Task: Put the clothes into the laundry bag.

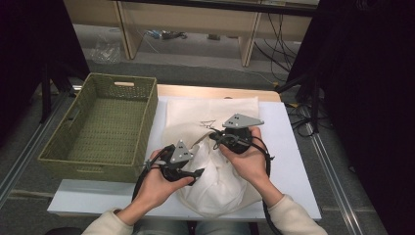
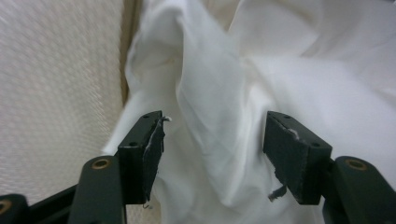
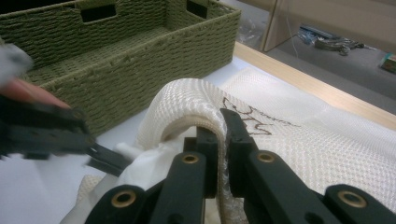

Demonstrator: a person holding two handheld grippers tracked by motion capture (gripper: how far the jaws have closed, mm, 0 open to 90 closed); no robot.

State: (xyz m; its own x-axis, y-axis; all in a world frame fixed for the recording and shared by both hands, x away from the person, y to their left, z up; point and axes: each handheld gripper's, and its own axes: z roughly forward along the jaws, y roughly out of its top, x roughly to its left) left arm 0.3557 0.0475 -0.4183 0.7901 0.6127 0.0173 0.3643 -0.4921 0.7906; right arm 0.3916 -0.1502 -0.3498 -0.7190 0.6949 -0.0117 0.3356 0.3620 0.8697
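Two grippers share the work: our right gripper [image 3: 223,140] is clamped on the cream mesh bag's [image 3: 299,140] rim, holding its mouth up, while our left gripper [image 2: 212,149] is spread wide around the white cloth [image 2: 219,93] at mid-table. We should bite a thick fold before pushing, beside the green basket [image 1: 105,125].

We see a green basket [image 1: 105,127] of rough woven fibre, and a cream bag [image 3: 299,140] of coarse mesh-like weave beside a smooth, soft white cloth [image 2: 219,107]. The table [image 1: 293,147] looks matt white with a pale wood edge, and the gripper pads [image 2: 152,149] are matt black with frayed edges.
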